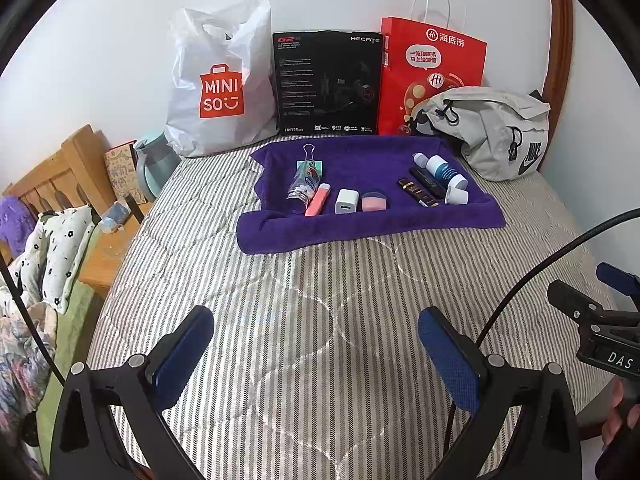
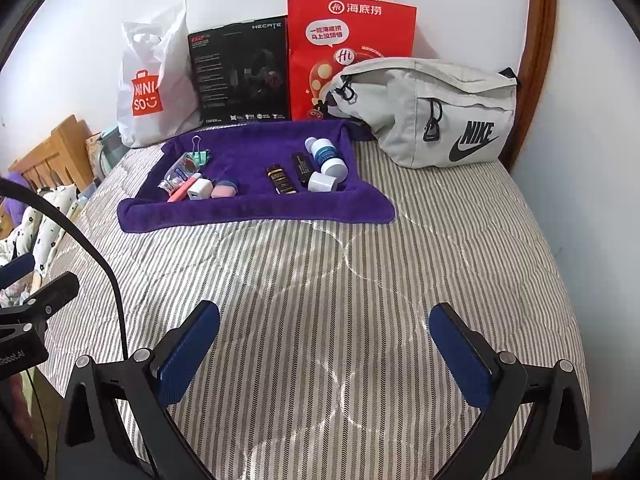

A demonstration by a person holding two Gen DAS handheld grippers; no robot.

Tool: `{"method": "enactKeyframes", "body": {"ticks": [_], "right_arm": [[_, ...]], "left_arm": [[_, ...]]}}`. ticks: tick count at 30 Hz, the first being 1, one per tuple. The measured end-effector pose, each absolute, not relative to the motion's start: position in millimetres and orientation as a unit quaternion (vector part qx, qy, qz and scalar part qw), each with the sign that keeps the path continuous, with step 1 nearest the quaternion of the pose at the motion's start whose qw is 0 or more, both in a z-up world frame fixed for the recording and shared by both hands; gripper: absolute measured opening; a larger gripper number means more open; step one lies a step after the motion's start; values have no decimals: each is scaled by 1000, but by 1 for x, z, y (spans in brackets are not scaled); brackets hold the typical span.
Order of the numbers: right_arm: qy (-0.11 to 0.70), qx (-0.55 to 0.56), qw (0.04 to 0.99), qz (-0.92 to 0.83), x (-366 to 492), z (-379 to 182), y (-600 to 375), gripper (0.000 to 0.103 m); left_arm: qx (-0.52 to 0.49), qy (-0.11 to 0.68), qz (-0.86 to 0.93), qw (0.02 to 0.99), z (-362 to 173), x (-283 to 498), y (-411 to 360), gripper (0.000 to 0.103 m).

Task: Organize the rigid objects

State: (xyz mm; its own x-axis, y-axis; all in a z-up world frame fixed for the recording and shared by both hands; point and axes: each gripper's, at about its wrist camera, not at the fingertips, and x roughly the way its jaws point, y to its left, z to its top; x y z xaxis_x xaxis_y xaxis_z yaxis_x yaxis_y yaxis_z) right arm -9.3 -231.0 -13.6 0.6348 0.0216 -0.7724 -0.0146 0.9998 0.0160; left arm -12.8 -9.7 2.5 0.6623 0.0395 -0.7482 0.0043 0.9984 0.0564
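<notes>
So both grippers, left gripper point(image 1: 316, 356) and right gripper point(image 2: 324, 352), hover jaws-wide over bare striped bed point(image 2: 320, 272), well short of the purple towel point(image 2: 256, 212) edge.

You had a plain white wall point(image 1: 120, 40) ahead, and under you stretched a bed with a grey-striped quilted cover point(image 1: 304, 320). A wooden headboard point(image 1: 60, 172) stood off to your left, a curved brown wooden frame point(image 2: 536, 60) rose at the right, and soft even light fell across it all.

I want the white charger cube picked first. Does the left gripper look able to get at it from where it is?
Probably yes: the left gripper is open, with only bare striped bedding ahead. The charger cube stands close between the pink stick and pink case.
</notes>
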Motion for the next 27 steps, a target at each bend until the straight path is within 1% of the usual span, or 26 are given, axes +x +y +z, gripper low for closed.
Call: {"method": "enactKeyframes", "body": {"ticks": [27], "right_arm": [[430, 6, 903, 7, -13, -13, -235, 103]], "left_arm": [[26, 408, 8, 913, 5, -16, -11, 103]]}}
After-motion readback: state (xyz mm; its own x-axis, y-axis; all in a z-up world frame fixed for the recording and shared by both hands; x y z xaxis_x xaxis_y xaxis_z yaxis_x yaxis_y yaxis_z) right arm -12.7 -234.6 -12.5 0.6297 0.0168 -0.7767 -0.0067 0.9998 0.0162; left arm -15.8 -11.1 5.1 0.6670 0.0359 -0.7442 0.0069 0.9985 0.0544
